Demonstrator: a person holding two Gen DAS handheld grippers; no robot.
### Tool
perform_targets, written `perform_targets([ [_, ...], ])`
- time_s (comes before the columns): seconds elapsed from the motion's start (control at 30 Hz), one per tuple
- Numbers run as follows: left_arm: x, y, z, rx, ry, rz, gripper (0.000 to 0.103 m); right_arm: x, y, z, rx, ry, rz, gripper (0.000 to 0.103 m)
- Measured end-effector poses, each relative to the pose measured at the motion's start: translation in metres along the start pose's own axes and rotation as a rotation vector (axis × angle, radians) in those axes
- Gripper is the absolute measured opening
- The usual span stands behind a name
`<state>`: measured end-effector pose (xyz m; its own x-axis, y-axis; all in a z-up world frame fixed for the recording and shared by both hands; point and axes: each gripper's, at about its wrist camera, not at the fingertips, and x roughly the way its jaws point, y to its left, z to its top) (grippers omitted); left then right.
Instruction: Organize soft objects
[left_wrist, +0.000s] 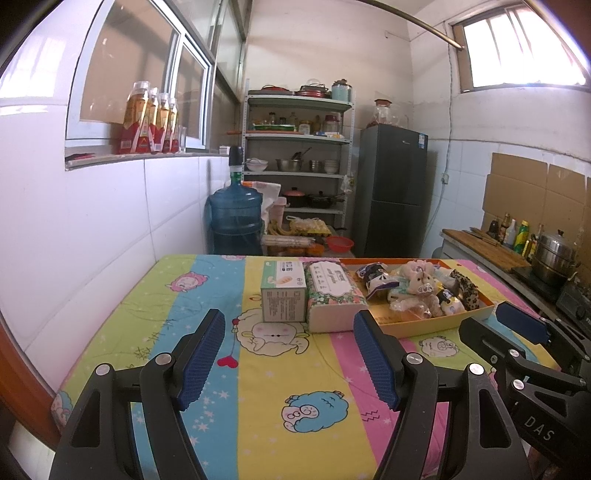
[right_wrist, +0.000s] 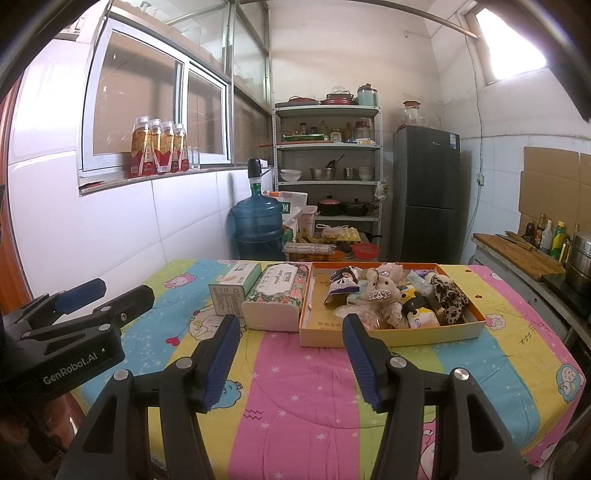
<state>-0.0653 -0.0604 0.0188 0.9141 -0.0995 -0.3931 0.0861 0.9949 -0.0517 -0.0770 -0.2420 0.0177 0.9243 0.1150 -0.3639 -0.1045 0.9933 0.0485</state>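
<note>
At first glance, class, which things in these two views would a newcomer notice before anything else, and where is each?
The brightly striped cartoon sheep tablecloth covers the whole table. On its far right sits a shallow orange cardboard tray heaped with small plush toys, with a floral soft tissue pack and a green-and-white carton to its left. Both the left gripper and the right gripper are open above the near cloth.

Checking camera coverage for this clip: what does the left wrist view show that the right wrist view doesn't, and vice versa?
Only the left wrist view shows the whole steamer pot on the counter. Only the right wrist view shows the orange box's full near wall and the bedspread's right edge. Both share the tissue pack, green carton, plush toys, and each open hand-held gripper.
</note>
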Motion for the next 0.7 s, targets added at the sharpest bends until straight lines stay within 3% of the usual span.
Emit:
perform_targets([
  [0.7, -0.0006, -0.0007, -0.0007, -0.001, -0.001, -0.002, 0.074, -0.0011, 0.0037, -0.0011, -0.002, 0.0, 0.002, 0.057],
])
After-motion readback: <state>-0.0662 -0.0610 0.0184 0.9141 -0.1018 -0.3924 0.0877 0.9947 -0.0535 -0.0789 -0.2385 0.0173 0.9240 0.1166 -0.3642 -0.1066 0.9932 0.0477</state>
